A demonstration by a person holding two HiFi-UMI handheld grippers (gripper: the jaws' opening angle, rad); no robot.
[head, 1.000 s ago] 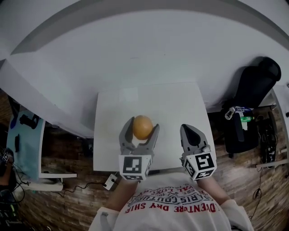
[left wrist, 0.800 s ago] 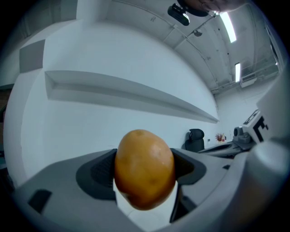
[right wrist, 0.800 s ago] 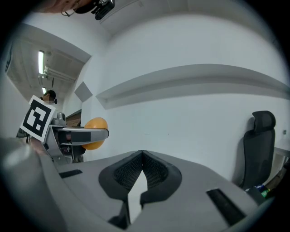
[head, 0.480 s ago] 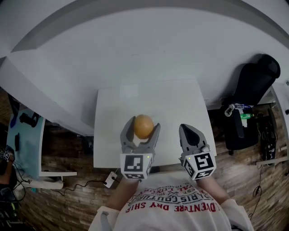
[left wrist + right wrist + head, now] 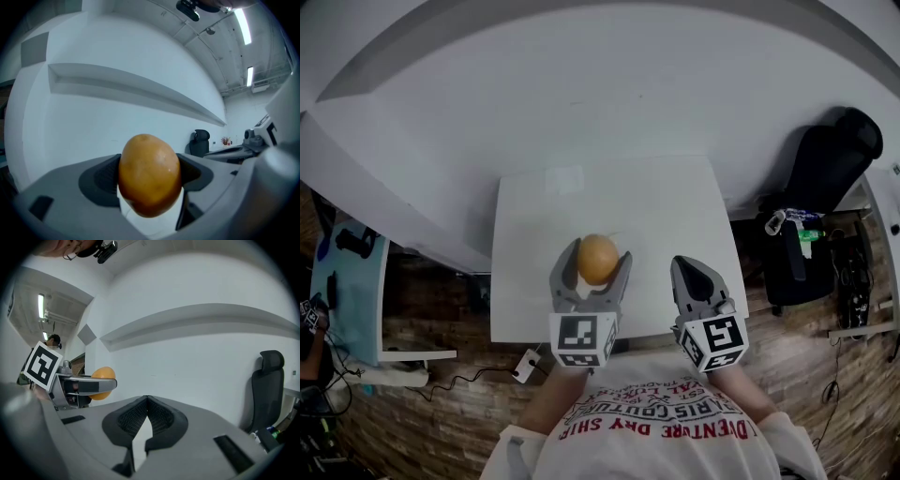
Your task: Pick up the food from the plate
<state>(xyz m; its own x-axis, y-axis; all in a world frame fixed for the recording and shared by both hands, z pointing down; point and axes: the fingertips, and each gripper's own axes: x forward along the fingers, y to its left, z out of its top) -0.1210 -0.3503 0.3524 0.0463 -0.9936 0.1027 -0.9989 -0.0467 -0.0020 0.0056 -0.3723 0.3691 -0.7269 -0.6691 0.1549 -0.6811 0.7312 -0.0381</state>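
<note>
From the head view, the food [image 5: 597, 260], an orange-brown oval lump, sits straight ahead of my left gripper [image 5: 596, 255], right between its two jaws and out over the white table [image 5: 656, 216]. My left hand's tool is the one on it; my right gripper [image 5: 689, 272] hangs off to that side of it, near but apart from the food, over the table's near edge. I see no plate anywhere in this view.

In the left gripper view, the food [image 5: 149, 174] fills the gap in front of me. The jaws stand wide, and both dark pads [image 5: 104, 177] press against its flanks, so I am pinching it across its narrower width. Its longer axis stands upright, crosswise to the line between my pads, with the blunt top poking above them. I judge the grip to be seated about mid-body, not out at the tips.

In the right gripper view, my right gripper [image 5: 146, 416] has its jaws pressed together with nothing between them. Off to its left, the left gripper [image 5: 86, 385] shows side-on with the food [image 5: 104, 373] bulging above and below its jaw. It looks clear of the table to me, so any onward carry is the left's job. A dark chair [image 5: 267, 390] stands far to the right.
</note>
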